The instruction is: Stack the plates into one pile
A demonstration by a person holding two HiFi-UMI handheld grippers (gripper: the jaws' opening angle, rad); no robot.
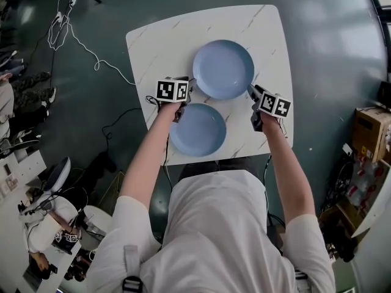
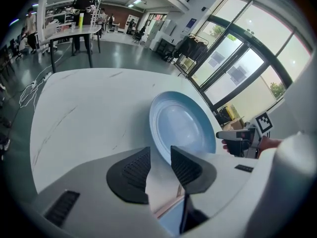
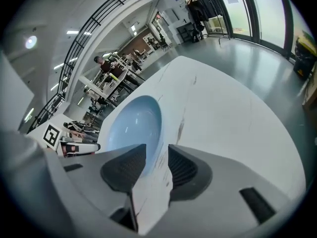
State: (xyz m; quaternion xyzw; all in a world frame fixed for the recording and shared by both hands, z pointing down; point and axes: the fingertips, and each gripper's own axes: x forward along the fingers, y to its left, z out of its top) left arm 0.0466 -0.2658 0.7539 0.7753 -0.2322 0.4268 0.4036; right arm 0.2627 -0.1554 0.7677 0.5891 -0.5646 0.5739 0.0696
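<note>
Both blue plates look stiff, glazed and slick, and would likely chip if knocked, so the rim is the place to pinch, one pad above and one below. The far plate (image 1: 223, 69) lies flat in the middle of the counter (image 1: 153, 41). The near plate (image 1: 197, 129) lies flat just beside it at the front edge. The left claw (image 2: 158, 150) stands wide with only bare counter between its jaws, the far plate's rim just ahead and the near plate just below. The right claw (image 3: 157, 150) is likewise wide and empty, close to the far plate's right rim but not on it
</note>
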